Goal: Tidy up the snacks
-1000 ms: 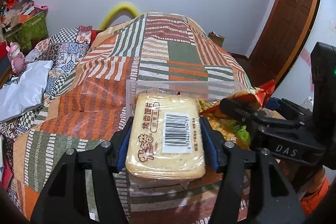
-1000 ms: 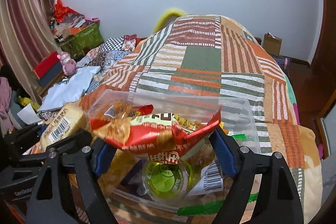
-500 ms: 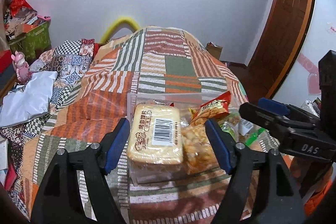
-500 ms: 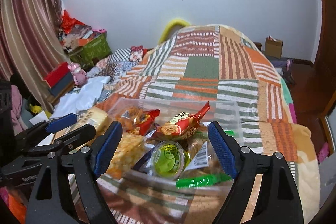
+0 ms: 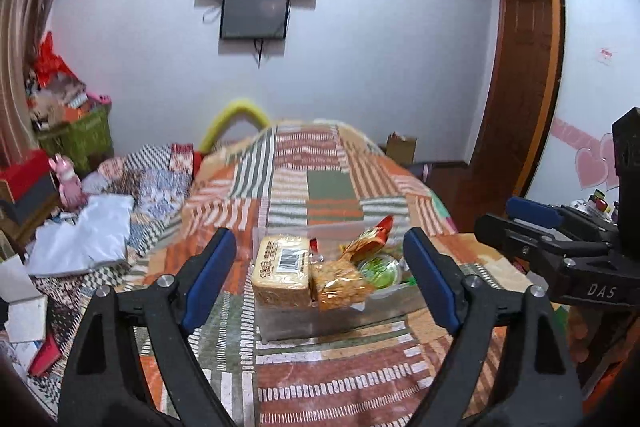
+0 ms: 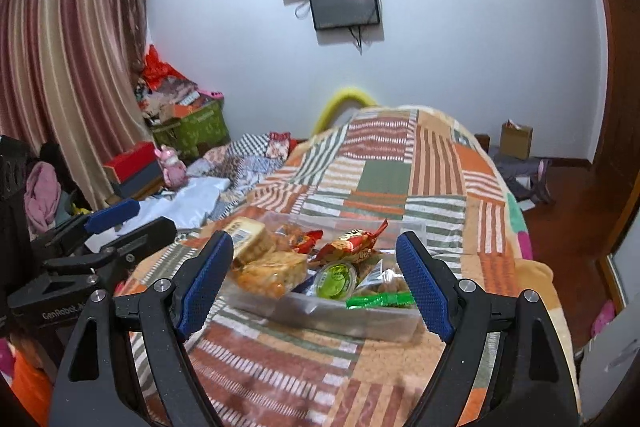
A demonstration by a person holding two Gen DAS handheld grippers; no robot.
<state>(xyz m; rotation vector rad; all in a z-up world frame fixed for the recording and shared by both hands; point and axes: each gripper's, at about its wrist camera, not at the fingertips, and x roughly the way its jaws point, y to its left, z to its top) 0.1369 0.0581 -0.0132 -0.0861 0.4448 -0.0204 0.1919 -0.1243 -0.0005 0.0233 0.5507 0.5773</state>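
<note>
Both tools stand with their jaws apart and nothing between them. The left tool (image 5: 320, 263) fills the bottom of its view, and its jaws have just been opening, with only open air between the blue pads. The right tool (image 6: 316, 275) sits the same way at the bottom of its own frame, pads wide and clear of everything.

Framed between the pads in each view is the clear box (image 5: 340, 315), lying on the patchwork bed (image 5: 328, 187) at the lower centre of the picture. Inside it, the biscuit pack (image 5: 282, 269) with a barcode label rests at the left end, a bag of orange crackers (image 5: 340, 283) touches its right side, a red packet (image 6: 350, 245) lies tilted behind, and a green-lidded cup (image 6: 336, 277) sits toward the right. A green wrapped stick (image 6: 380, 299) lies over the box's near rim.

Judging by this, the placing step looks finished, with both tools well back from the box. No loose snack shows on the quilt around it. Whether more snacks wait outside the frames cannot be told; if so, the next move would be a reach to one of them with jaws kept wide, otherwise perhaps a nudge to settle the green stick fully inside.
</note>
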